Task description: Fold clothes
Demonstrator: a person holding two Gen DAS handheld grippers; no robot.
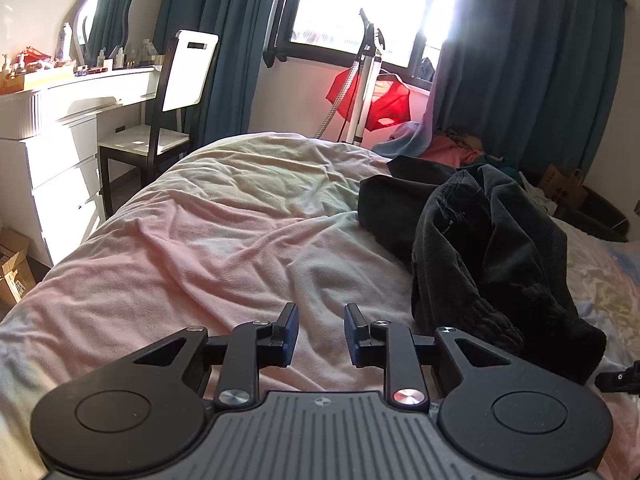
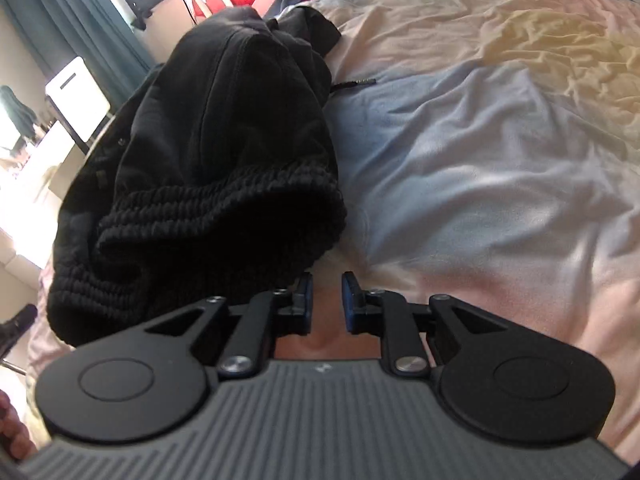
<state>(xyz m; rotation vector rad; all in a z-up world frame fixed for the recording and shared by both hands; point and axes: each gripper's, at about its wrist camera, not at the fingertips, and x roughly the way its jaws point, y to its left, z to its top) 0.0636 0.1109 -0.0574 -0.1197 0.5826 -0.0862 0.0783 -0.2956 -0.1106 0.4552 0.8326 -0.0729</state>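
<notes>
While both the left hand-held gripper (image 1: 321,330) and right hand-held gripper (image 2: 327,300) gape empty, crumpled black trousers (image 1: 476,240) lie on the bed (image 1: 200,240) in a curtained room.

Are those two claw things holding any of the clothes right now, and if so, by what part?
Nothing is held. The left gripper and the right gripper are both open over the blanket, and the crumpled black trousers lie beside them, ungripped.

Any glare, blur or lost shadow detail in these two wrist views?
Left wrist view: the bright window is blown out and flares across the blue curtains; fisheye bends the room edges. Right wrist view: the black ribbed-cuff garment sinks into near-featureless shadow, and the pastel fleece blanket is slightly soft.
</notes>
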